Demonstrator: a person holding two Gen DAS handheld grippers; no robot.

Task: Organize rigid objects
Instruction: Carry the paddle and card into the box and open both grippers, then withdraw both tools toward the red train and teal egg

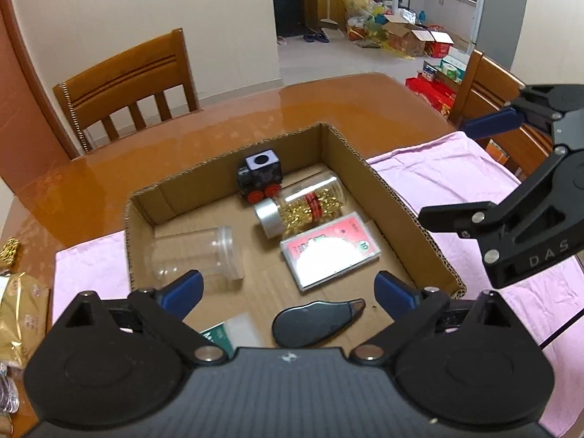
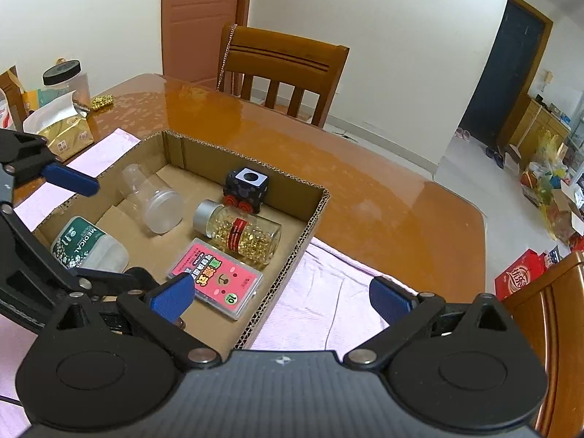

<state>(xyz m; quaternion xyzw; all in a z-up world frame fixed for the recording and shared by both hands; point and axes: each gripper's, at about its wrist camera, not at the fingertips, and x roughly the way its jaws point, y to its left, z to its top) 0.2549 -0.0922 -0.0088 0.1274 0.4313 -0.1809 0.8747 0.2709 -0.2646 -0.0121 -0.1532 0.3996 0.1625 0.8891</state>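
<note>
A: Biggest first — cardboard box (image 1: 350,162) on the pink cloth (image 1: 456,168)?
B: Yes. Inside: clear jar (image 1: 197,255), capsule bottle (image 1: 310,202), pink card case (image 1: 330,253), toy train (image 1: 260,177), dark tape dispenser (image 1: 315,323).
A: Grippers?
B: Left gripper (image 1: 288,288) spread wide, empty, over the box; right gripper (image 2: 281,295) wide apart, empty — over the box's edge.

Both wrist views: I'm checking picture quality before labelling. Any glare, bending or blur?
Left wrist view: glare whitens the pink card case, fisheye bends the cardboard box, and the near green packet looks soft. Right wrist view: the table shines; the case's print reads clearly.
</note>
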